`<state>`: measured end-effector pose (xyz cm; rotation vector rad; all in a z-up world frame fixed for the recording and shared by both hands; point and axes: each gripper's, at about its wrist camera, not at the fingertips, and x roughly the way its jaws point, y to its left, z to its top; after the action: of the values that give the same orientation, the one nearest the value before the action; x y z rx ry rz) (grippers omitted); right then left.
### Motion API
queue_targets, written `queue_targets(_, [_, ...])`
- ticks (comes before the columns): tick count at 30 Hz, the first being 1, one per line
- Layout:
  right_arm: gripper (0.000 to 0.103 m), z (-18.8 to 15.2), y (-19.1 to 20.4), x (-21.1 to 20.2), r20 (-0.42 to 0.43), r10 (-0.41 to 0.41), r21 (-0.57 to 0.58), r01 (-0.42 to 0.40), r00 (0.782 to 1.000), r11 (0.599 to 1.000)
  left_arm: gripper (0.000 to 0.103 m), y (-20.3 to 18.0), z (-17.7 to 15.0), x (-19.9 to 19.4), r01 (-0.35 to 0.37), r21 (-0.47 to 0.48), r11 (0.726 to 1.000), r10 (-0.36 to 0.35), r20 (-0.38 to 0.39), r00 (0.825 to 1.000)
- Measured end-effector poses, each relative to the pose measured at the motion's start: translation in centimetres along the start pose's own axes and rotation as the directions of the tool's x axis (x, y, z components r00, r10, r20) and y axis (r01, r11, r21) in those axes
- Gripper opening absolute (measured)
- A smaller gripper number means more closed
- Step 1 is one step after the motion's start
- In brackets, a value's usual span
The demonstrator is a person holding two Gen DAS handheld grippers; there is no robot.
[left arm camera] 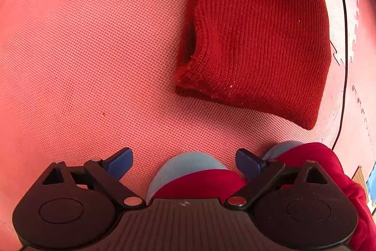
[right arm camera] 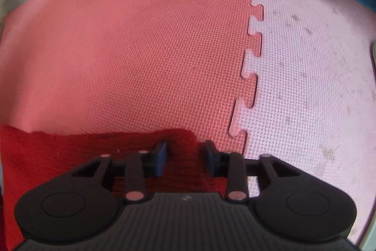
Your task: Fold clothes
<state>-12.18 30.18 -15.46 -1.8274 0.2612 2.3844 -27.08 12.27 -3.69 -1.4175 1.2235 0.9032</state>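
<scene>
Red knit sweater [left arm camera: 253, 32] lies folded on foam mat [left arm camera: 82, 51], ahead of my left gripper [left arm camera: 184, 162] and off to right of its fingers, well apart. Left fingers wide apart, nothing between.

Right gripper [right arm camera: 185, 157] sits over sweater corner, fingers apart, cloth between but not pinched.

My read: thick, soft, limp knit, light, grippy rather than slippery, not fragile. I'd pinch through all layers at corner or folded edge; single layer would peel open.

My black ribbed left hand-held gripper [left arm camera: 184, 162], blue pads [left arm camera: 121, 162], copper-coloured rivets; I wear crimson trousers [left arm camera: 204, 182], grey socks [left arm camera: 188, 161].
</scene>
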Motion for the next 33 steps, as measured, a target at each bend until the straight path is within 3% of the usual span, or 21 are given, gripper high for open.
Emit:
queue_targets(2, [0.063,0.7,-0.5,0.4,-0.039,0.022,-0.024,-0.023,0.999,0.999,0.095,0.5,-0.2,0.1,0.007,-0.007,1.000,-0.007,-0.002,1.000])
queue_targets(6, [0.072,1.5,-2.8,2.6,-0.120,0.146,0.103,-0.134,0.982,0.986,0.095,1.3,-0.3,0.7,0.020,-0.021,1.000,-0.019,0.003,1.000])
queue_targets(10, [0.078,0.8,-4.4,4.1,-0.107,0.241,0.195,-0.217,0.965,0.956,0.095,2.3,-0.5,1.1,0.019,-0.034,0.999,-0.019,0.004,1.000])
queue_targets(13, [0.044,0.1,-4.6,3.2,-0.064,0.291,0.230,-0.270,0.955,0.935,0.095,2.9,-0.6,1.8,0.009,-0.046,0.999,-0.010,-0.003,1.000])
queue_targets(15, [0.035,-0.2,-4.4,2.6,-0.054,0.294,0.245,-0.273,0.954,0.930,0.095,3.1,-0.7,1.8,0.003,-0.052,0.999,-0.004,-0.007,1.000])
queue_targets(19, [0.025,-0.9,-3.5,0.6,-0.003,0.252,0.252,-0.243,0.968,0.937,0.095,2.7,-0.5,1.1,0.012,-0.034,0.999,-0.011,0.013,1.000])
queue_targets(22, [0.023,-2.1,-2.0,-2.9,0.087,0.200,0.244,-0.215,0.976,0.946,0.095,2.5,-0.4,0.8,0.015,-0.030,0.999,-0.015,0.014,1.000])
queue_targets(25, [0.023,-4.0,-1.9,-6.4,0.162,0.173,0.311,-0.217,0.972,0.926,0.095,2.4,-0.4,0.9,0.007,-0.027,1.000,-0.007,0.001,1.000])
queue_targets(29, [0.022,-6.7,-3.2,-8.5,0.161,0.072,0.436,-0.136,0.984,0.890,0.095,2.0,-0.2,1.1,0.006,-0.009,1.000,-0.006,0.002,1.000])
queue_targets(33, [0.022,-7.9,-5.7,-5.2,0.088,0.012,0.571,-0.060,0.996,0.819,0.095,1.2,-0.1,1.3,0.009,0.015,1.000,-0.008,-0.005,1.000])
